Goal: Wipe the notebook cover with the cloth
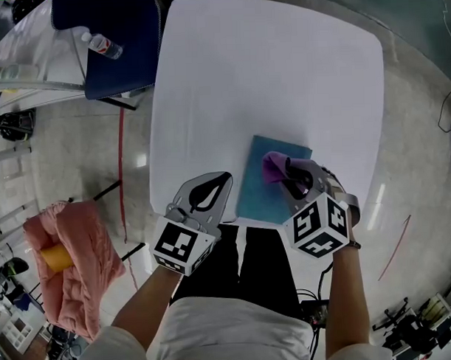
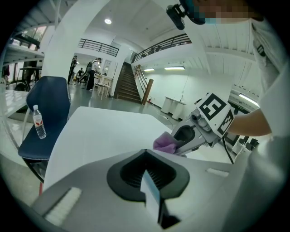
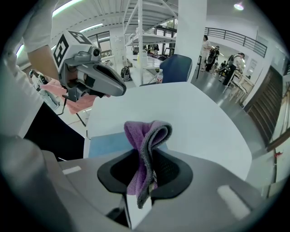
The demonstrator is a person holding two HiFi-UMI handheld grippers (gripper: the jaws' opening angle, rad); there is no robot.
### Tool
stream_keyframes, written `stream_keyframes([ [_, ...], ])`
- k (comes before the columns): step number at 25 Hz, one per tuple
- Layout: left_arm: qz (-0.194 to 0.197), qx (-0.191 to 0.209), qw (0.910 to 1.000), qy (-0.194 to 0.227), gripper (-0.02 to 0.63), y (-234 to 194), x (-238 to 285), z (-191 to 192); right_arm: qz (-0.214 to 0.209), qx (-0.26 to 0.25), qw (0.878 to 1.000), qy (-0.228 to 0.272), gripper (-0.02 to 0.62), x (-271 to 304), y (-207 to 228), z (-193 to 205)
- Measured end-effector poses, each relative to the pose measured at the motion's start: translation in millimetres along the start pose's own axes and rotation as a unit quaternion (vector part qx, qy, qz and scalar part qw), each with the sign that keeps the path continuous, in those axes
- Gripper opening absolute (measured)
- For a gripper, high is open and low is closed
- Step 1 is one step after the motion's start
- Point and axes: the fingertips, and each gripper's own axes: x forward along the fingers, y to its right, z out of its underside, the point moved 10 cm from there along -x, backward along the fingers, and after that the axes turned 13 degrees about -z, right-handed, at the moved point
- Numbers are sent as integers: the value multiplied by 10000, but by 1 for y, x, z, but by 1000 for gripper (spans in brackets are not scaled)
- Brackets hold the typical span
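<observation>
A blue notebook (image 1: pixel 264 187) lies flat near the front edge of the white table (image 1: pixel 281 78). My right gripper (image 1: pixel 296 182) hangs over the notebook's right part, shut on a purple cloth (image 1: pixel 275 166). In the right gripper view the cloth (image 3: pixel 145 136) stands folded between the jaws of that gripper (image 3: pixel 142 190), with the notebook (image 3: pixel 106 142) below and to the left. My left gripper (image 1: pixel 211 189) is at the table's front left, just left of the notebook, shut with nothing in it. From the left gripper view (image 2: pixel 152 195) the cloth (image 2: pixel 164 142) shows ahead in the right gripper (image 2: pixel 188 136).
A dark blue chair (image 1: pixel 121 46) with a water bottle (image 1: pixel 103 45) on it stands at the table's far left corner. A pink bundle (image 1: pixel 77 262) lies on the floor to the left. People stand far off near a staircase (image 2: pixel 127 84).
</observation>
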Motion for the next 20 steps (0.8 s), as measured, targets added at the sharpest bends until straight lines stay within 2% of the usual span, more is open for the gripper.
stream_keyframes([
  [13,-159,-160,9997,-90,1,-24,12,-4,-30,-173,9998,-98,110,23,33,-25],
  [20,-233,-232,9993,-154,2,-33,12,0,-161,-315,9984,-442,112,42,34,-27],
])
